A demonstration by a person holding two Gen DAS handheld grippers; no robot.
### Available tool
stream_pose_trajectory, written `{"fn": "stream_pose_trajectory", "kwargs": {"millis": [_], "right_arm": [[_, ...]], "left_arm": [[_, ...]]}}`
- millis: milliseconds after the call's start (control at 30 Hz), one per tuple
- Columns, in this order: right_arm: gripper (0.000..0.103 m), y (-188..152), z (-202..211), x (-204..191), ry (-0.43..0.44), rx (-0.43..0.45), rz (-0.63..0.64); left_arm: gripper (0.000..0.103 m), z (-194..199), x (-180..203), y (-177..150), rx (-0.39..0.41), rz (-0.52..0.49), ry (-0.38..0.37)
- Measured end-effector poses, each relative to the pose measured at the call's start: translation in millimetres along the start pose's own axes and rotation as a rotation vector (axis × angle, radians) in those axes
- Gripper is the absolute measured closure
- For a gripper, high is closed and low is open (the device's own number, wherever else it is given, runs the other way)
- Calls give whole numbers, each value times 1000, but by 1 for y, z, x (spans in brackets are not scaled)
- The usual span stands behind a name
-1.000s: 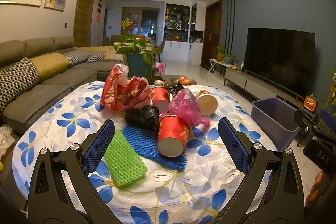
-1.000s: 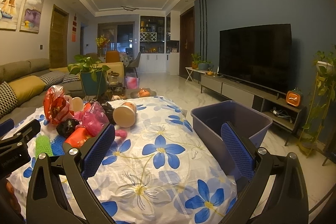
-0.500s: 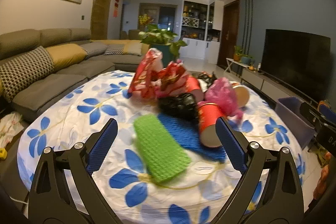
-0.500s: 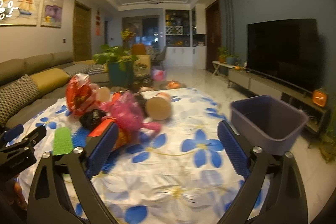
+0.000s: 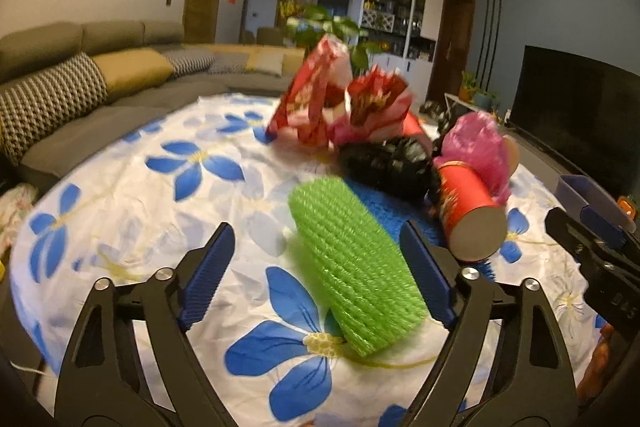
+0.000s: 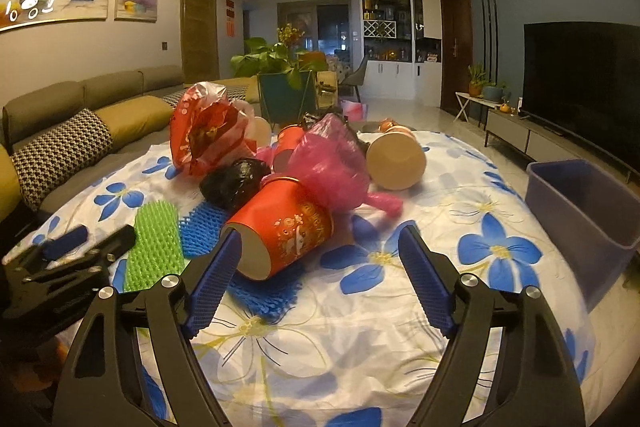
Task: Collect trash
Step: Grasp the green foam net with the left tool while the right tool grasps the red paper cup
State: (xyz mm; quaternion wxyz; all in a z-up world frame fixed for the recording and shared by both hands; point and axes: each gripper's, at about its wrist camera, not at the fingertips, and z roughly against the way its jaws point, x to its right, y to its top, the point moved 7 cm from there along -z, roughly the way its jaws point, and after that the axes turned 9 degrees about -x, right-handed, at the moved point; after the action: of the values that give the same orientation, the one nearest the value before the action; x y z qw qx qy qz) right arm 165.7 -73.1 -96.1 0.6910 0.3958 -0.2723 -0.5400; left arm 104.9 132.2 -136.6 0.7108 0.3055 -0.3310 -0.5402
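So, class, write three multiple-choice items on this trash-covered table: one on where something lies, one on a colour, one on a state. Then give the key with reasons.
1. Where does the green foam net lie?
A. Inside the bin
B. On the floral tablecloth, between the left gripper fingers
C. On the sofa

2. What colour is the bin beside the table?
A. Purple-blue
B. Yellow
C. White

3. How is the nearest red cup placed?
A. Standing upright
B. Stacked in another cup
C. Lying on its side

Key:
1 B, the left wrist view shows the net on the cloth between the closing fingers, not yet pinched.
2 A, its walls show purple-blue in the right wrist view.
3 C, it lies tipped over, one round end facing the right gripper, whose closing fingers hold nothing.
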Motion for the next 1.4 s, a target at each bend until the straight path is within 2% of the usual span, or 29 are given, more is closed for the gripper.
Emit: {"fn": "stream_pose_trajectory", "kwargs": {"millis": [133, 300, 433, 633, 733, 967, 1033, 1133, 1267, 1400], "right_arm": [[24, -3, -12, -6, 18, -11, 3], [24, -1, -23, -16, 38, -5, 8], [20, 1, -36, -23, 25, -10, 15], [17, 4, -51, -34, 23, -11, 14], [17, 6, -56, -40, -9, -3, 37], [17, 3, -77, -44, -101, -44, 57], [21, 4, -78, -43, -107, -49, 57], [37, 3, -83, -43, -110, -71, 56], [42, 3, -80, -36, -108, -70, 50], [42, 4, -64, -27, -107, -33, 66]], "left_arm": [[39, -23, 1, -5, -63, 8, -39], [75, -38, 1, -11, -112, 27, -95], [88, -36, -3, -11, -99, 49, -116], [89, -14, -23, 2, -25, 96, -83], [89, -5, -30, 10, 7, 105, -65], [89, -8, -34, 13, 12, 103, -57], [89, -8, -33, 13, 11, 101, -61], [89, -9, -31, 12, 7, 101, -70], [89, -6, -29, 12, 9, 92, -77], [89, 1, -24, 13, 20, 78, -79]]}}
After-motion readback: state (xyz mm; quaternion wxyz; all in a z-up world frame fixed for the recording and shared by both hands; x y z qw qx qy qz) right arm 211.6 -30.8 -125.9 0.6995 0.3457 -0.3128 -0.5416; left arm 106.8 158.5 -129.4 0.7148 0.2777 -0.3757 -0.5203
